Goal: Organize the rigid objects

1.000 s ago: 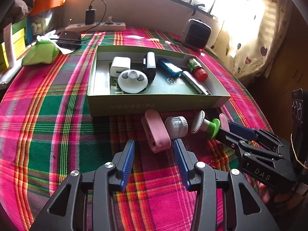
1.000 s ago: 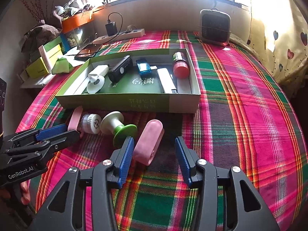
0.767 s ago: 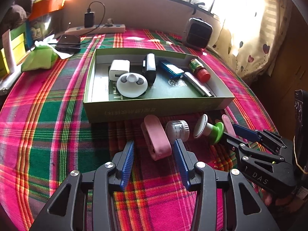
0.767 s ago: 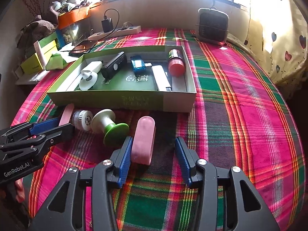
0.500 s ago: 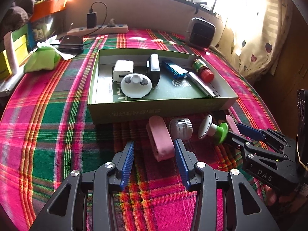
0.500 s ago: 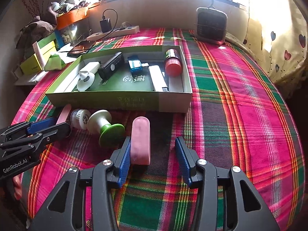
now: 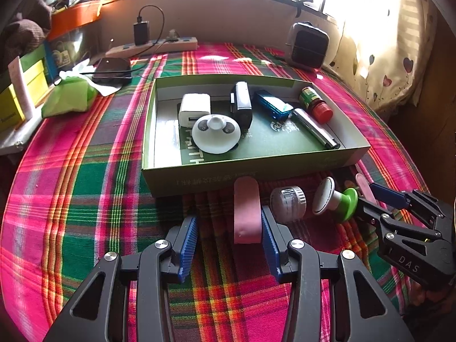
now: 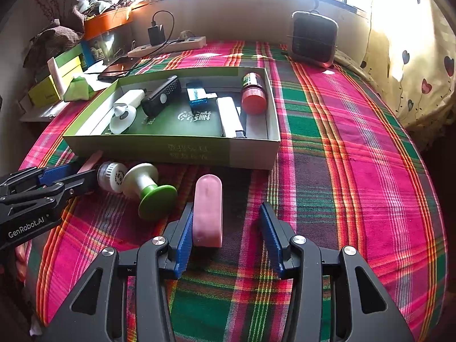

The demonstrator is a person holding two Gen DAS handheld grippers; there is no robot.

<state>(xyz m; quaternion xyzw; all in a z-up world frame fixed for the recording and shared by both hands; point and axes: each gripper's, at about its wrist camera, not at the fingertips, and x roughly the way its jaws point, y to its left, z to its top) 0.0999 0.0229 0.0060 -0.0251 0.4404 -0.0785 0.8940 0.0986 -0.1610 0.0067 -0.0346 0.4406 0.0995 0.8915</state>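
Two pink oblong cases lie on the plaid cloth in front of a shallow green box (image 7: 242,176) (image 8: 171,146). One pink case (image 7: 246,211) lies lengthwise between the fingers of my left gripper (image 7: 228,219), against the right pad; the gripper is open. The other pink case (image 8: 208,211) rests against the left pad of my right gripper (image 8: 226,211), also open. Between the cases lie a clear-and-white cylinder (image 7: 287,203) (image 8: 112,175) and a white-and-green stamp (image 7: 336,199) (image 8: 148,189). Each view shows the other gripper (image 7: 367,196) (image 8: 79,172) from the side.
The box holds a white charger (image 7: 195,107), a round white disc (image 7: 215,134), a black device (image 7: 242,105), a blue stick (image 7: 272,104), a silver pen (image 7: 313,128) and a red-capped bottle (image 7: 316,104). A small heater (image 8: 313,38), a power strip (image 8: 171,45) and clutter line the back.
Both pink cases were slanted between the fingers; now each lies straight along one pad. Both grippers have drawn closer to their case.
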